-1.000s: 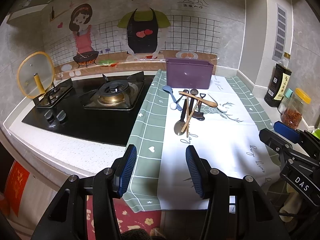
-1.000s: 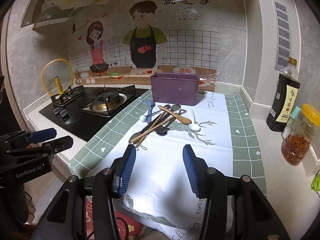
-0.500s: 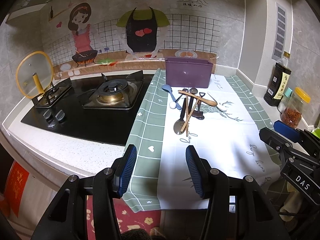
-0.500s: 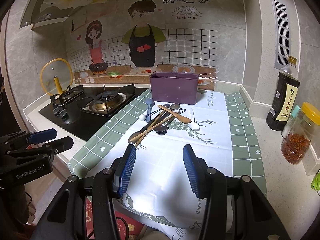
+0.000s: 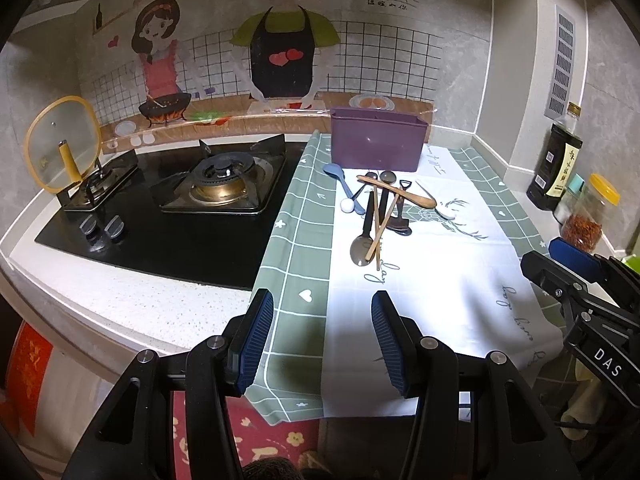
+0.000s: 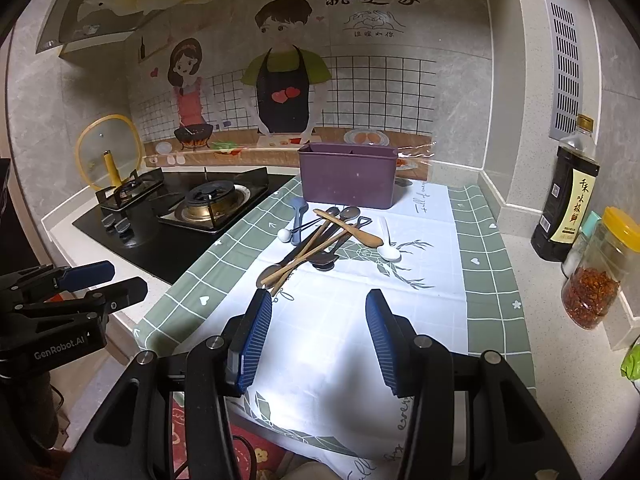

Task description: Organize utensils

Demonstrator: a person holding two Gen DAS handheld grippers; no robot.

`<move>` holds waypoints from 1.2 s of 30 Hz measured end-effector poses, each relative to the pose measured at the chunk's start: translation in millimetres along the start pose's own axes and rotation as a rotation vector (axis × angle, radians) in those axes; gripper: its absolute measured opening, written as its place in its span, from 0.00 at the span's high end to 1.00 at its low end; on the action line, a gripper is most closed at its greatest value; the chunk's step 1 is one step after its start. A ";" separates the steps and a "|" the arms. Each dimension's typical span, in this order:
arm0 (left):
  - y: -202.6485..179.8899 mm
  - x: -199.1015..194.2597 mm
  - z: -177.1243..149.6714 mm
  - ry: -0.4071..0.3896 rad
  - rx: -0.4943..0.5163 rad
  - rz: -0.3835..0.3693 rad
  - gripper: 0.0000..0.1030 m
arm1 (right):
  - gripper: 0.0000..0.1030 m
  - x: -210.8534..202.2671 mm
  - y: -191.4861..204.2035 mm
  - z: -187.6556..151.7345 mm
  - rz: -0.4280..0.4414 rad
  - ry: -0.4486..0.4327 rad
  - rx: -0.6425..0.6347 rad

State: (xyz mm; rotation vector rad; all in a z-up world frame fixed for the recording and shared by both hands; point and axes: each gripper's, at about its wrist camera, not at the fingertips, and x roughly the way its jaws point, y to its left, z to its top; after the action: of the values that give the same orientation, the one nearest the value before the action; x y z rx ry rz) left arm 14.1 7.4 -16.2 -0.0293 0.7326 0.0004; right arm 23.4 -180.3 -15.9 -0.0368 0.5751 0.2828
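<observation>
Left wrist view: left gripper jaws wide, holding nothing, over the near edge of the green-checked tablecloth. Utensil pile lies mid-cloth, just in front of the purple holder box; gas stove to the left.

Right wrist view: right gripper jaws wide, holding nothing, above the cloth. Utensil pile ahead, near the purple holder box. Soy sauce bottle at right.

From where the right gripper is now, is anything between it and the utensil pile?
Nothing visible. Only bare tablecloth lies between the open right gripper and the utensil pile. The purple bin stands behind the pile.
</observation>
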 end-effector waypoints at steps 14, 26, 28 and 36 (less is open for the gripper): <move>54.6 25.5 31.6 -0.013 -0.007 -0.113 0.48 | 0.56 23.0 8.7 37.9 -0.102 -0.037 -0.009; 64.6 74.8 60.1 0.028 0.005 -0.169 0.48 | 0.56 47.2 -11.1 70.6 -0.112 0.046 -0.069; 64.6 81.9 67.3 0.023 -0.012 -0.181 0.48 | 0.56 57.2 -16.4 76.2 -0.095 0.065 -0.082; 65.3 116.8 100.3 -0.028 -0.111 -0.131 0.48 | 0.62 153.3 -57.0 104.6 -0.023 0.188 -0.083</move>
State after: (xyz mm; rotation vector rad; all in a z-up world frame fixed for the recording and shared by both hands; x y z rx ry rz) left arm 167.3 74.1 -21.5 -0.1832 0.7006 -0.0833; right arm 217.6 -184.5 -13.6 -0.1518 0.7491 0.2822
